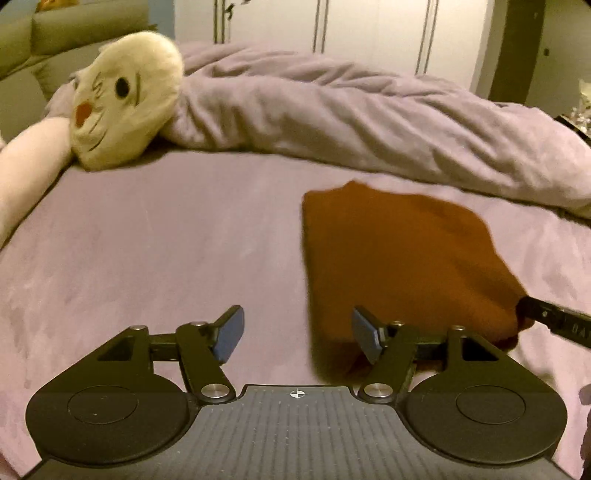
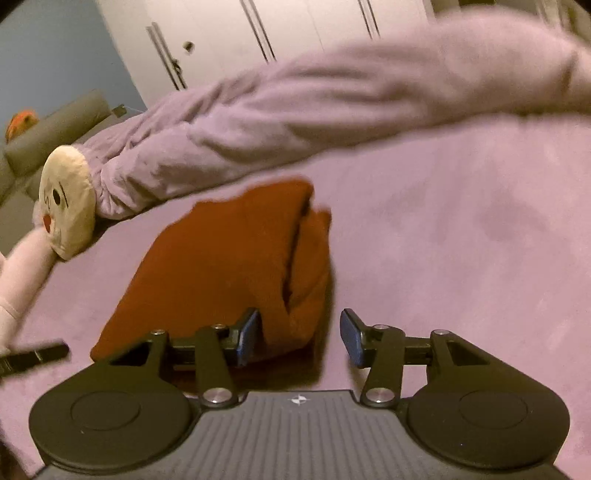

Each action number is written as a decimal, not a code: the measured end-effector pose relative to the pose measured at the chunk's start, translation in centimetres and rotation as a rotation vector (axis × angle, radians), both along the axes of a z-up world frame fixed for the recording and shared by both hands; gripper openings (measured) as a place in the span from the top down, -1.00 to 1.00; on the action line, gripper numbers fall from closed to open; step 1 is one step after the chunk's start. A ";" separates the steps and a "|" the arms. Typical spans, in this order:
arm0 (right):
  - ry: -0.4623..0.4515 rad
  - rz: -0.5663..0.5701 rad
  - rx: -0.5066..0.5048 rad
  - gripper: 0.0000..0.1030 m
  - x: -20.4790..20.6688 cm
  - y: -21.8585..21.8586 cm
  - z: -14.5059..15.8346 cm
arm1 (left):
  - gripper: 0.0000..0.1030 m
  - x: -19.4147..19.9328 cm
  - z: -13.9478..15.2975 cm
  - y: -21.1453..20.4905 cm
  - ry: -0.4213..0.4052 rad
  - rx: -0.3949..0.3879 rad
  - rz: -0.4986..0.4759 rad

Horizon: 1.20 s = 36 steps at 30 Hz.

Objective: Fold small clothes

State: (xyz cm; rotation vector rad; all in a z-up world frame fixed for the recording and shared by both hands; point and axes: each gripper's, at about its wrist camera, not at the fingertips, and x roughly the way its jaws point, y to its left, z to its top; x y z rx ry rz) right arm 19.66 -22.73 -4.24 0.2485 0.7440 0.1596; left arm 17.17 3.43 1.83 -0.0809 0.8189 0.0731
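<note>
A folded rust-orange garment [image 1: 399, 254] lies on the lilac bed sheet [image 1: 166, 240]. My left gripper [image 1: 297, 334] is open and empty, at the garment's near left edge, its right finger over the cloth. The tip of the right gripper [image 1: 554, 321] touches the garment's right edge in the left wrist view. In the right wrist view the garment [image 2: 221, 266] shows stacked layers and a fold opening on its right side. My right gripper [image 2: 299, 338] is open, with the garment's near right corner between its fingers. The left gripper's finger [image 2: 33, 356] shows at the left.
A bunched lilac duvet [image 1: 351, 118] lies across the bed behind the garment. A cream plush pillow with a face [image 1: 125, 99] and a pale pink bolster [image 1: 26, 177] lie at the far left. White wardrobe doors [image 2: 258, 33] stand behind the bed.
</note>
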 end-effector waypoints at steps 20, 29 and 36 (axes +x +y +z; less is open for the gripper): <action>0.071 0.339 -0.460 0.71 3.4 8.4 -1.6 | -0.60 4.2 -7.0 -3.8 0.189 0.053 -0.108; 0.074 0.315 -0.393 0.71 4.0 7.7 -2.2 | -0.91 4.4 -7.8 -3.2 0.203 0.055 -0.078; 0.067 0.298 -0.378 0.68 1.2 6.9 -0.4 | -0.91 -0.4 -5.9 -1.9 0.217 0.066 -0.057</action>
